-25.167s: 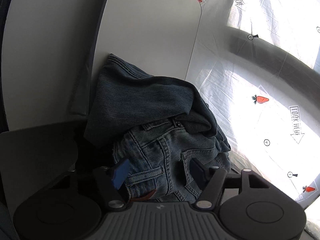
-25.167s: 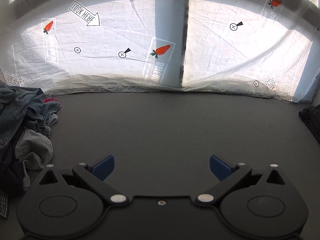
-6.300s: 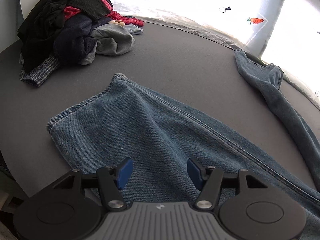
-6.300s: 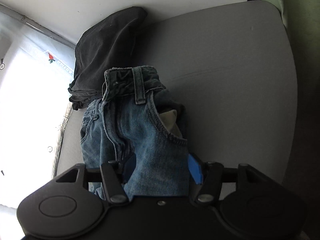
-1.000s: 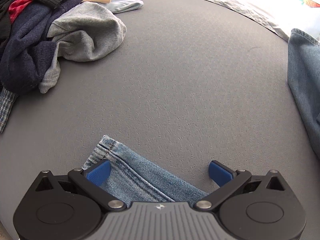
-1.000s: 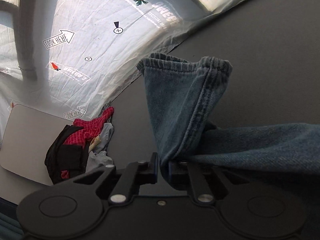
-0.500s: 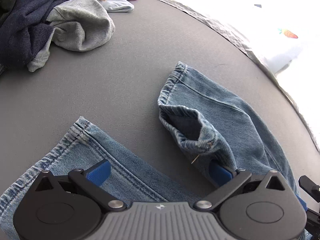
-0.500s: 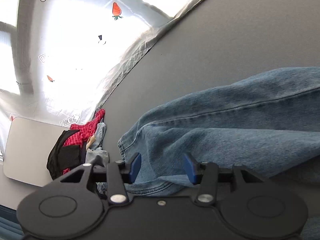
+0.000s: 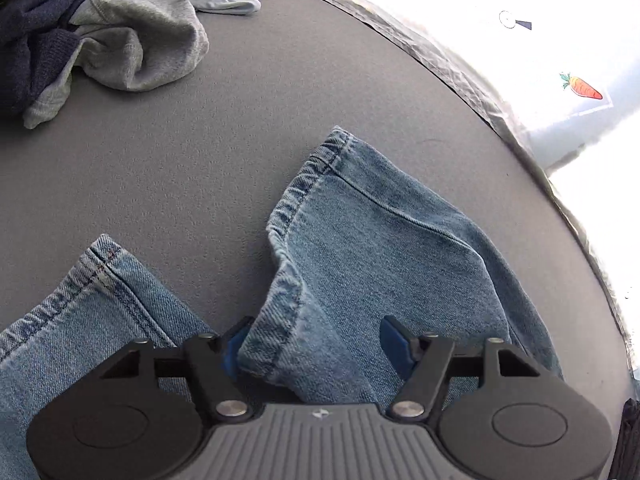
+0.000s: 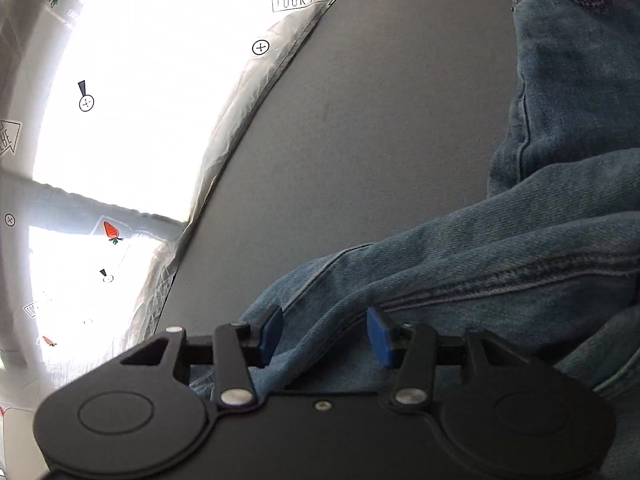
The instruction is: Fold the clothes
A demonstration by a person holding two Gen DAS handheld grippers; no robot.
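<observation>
A pair of blue jeans lies on the dark grey table. In the left wrist view two leg hems show: one at the lower left, the other in the middle, its near corner folded up. My left gripper is open, its blue pads either side of that folded corner. In the right wrist view the jeans stretch from the bottom to the waist at the upper right. My right gripper is open over a bunched denim fold, not clamped.
A heap of unfolded clothes, grey, navy and red, sits at the table's far left. A white printed sheet with carrots hangs along the table's far edge. Bare table lies between the heap and the jeans.
My right gripper let go of the leg hem it carried and drew back along the leg. My left gripper shifted right and partly closed around the dropped hem's corner.
</observation>
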